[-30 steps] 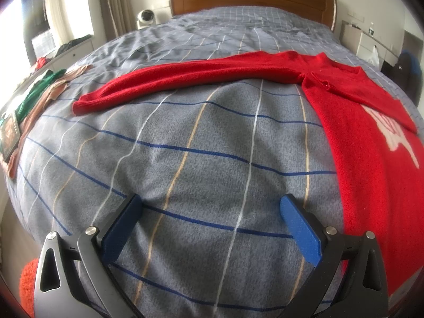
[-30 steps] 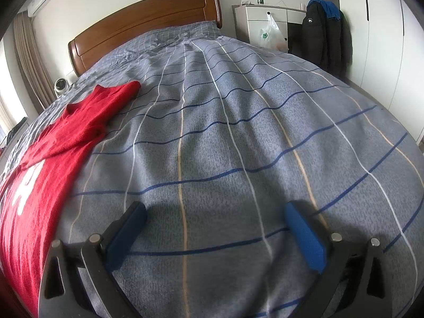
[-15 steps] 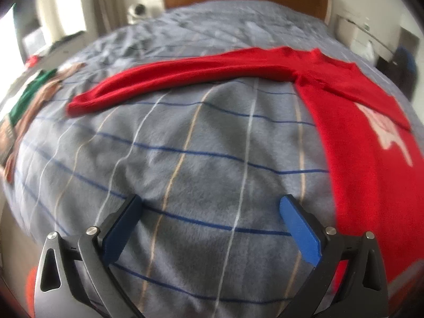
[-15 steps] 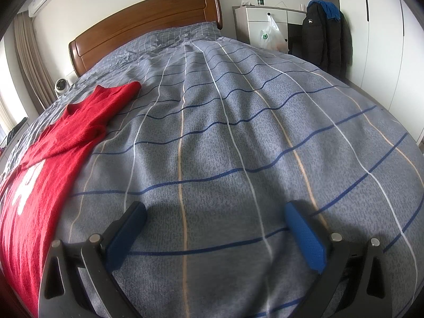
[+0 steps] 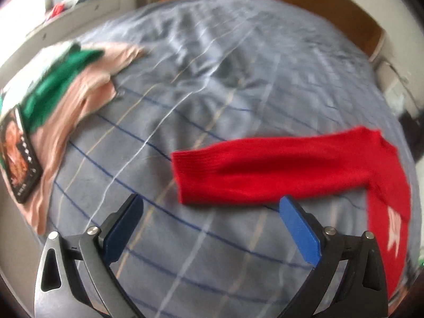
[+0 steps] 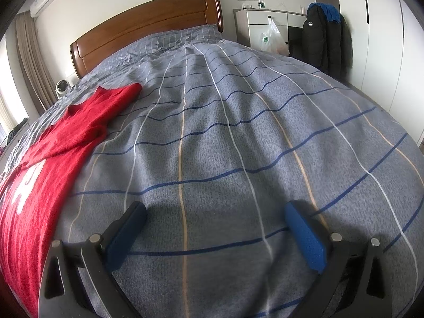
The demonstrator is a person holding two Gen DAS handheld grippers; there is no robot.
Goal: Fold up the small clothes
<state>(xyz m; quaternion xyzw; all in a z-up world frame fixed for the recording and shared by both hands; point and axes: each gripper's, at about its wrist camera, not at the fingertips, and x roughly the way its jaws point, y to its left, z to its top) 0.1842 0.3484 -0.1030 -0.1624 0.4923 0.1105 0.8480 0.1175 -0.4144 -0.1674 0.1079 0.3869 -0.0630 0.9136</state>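
Note:
A red sweater with a white print lies flat on the grey checked bedspread [image 5: 212, 92]. In the left wrist view its sleeve [image 5: 278, 175] stretches leftward, with the cuff just beyond my left gripper [image 5: 210, 209], which is open and empty above the bed. In the right wrist view the sweater's body [image 6: 47, 164] lies at the left. My right gripper [image 6: 216, 217] is open and empty over bare bedspread, apart from the sweater.
A pink garment [image 5: 79, 100], a green garment [image 5: 53, 87] and a phone [image 5: 20, 156] lie at the bed's left edge. The wooden headboard [image 6: 145, 26], a white cabinet [image 6: 267, 26] and a dark jacket [image 6: 326, 39] stand beyond the bed.
My left gripper has swung left and moved toward the sleeve cuff, so the cuff now sits just beyond its fingers. The right gripper has not moved.

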